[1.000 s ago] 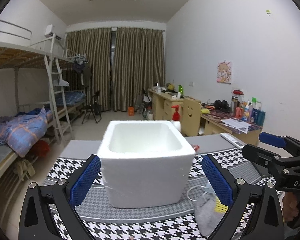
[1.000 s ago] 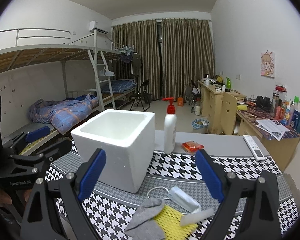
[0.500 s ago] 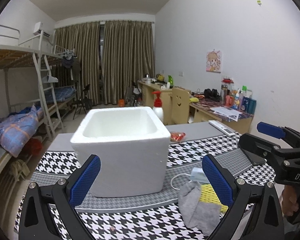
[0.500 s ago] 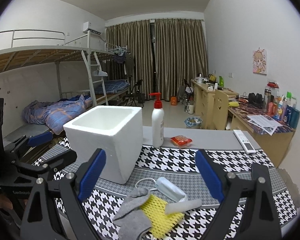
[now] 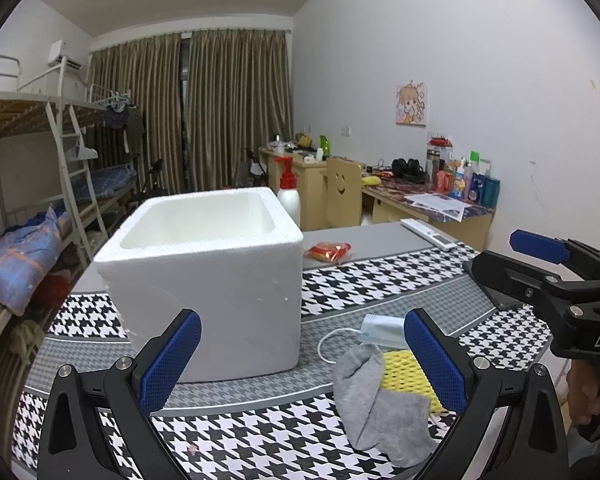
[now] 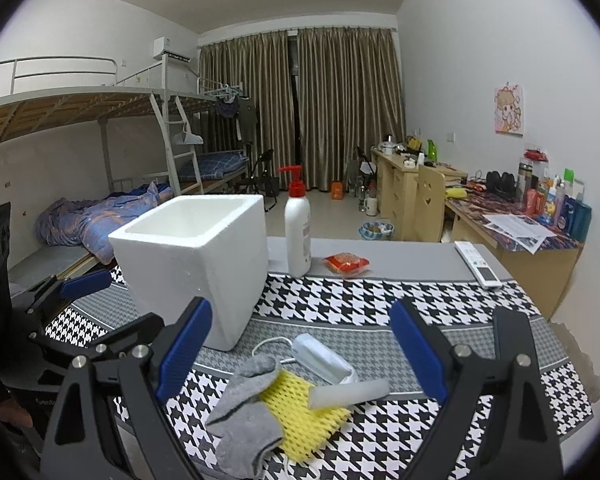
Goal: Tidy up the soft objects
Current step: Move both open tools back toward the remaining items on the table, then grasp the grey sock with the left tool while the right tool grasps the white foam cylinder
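A white foam box point(image 5: 208, 276) point(image 6: 196, 264) stands open and empty on the houndstooth table cover. To its right lies a pile: a grey sock point(image 5: 376, 400) point(image 6: 248, 412), a yellow foam net point(image 5: 404, 372) point(image 6: 304, 412), a face mask point(image 5: 382, 330) point(image 6: 324, 360) and a white foam strip point(image 6: 348, 394). My left gripper point(image 5: 300, 360) is open and empty, near the box front and left of the pile. My right gripper point(image 6: 300, 360) is open and empty, above the pile; it also shows in the left wrist view point(image 5: 540, 264).
A pump bottle point(image 6: 298, 232), a red snack packet point(image 6: 346, 264) and a remote point(image 6: 478, 264) lie on the grey far part of the table point(image 6: 400, 256). Desks stand right, bunk beds left.
Both grippers have drawn back and shifted; the box sits further left in the left view and the pile shows more fully. Both stay open.
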{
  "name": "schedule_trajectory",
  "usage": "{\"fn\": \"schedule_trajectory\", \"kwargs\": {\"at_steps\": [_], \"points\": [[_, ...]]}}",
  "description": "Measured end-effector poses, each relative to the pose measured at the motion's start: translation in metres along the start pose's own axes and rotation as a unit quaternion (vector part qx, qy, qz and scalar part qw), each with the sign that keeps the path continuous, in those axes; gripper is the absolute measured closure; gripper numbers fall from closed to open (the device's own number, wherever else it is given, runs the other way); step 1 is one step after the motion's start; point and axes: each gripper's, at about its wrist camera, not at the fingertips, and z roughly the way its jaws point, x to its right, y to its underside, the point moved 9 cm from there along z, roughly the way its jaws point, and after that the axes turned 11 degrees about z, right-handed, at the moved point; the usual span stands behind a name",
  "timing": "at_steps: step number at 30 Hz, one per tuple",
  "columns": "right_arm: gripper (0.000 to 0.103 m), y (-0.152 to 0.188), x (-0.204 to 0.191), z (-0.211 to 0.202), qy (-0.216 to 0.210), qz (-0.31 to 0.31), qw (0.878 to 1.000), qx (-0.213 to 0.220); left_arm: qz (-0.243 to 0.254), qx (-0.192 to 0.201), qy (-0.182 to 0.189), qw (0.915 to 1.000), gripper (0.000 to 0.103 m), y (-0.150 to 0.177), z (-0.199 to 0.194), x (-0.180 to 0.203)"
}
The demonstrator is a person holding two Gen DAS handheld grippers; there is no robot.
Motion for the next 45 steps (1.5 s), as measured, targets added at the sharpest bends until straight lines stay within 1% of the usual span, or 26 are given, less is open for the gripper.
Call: {"fn": "schedule_trajectory", "kwargs": {"at_steps": [21,33,45], "points": [[0.010,0.021,0.032,0.019,0.022,0.018,0.999,-0.036,0.000,-0.049,0.034,0.9982,0.001,0.025,0.031,0.027],[0.010,0.034,0.049,0.034,0.035,0.033,0.997,-0.062,0.003,-0.085,0.054,0.9949,0.001,0.042,0.055,0.044],[0.010,0.048,0.057,0.050,0.039,0.037,0.995,-0.089,0.002,-0.121,0.069,0.9902,0.001,0.061,0.076,0.054]]}}
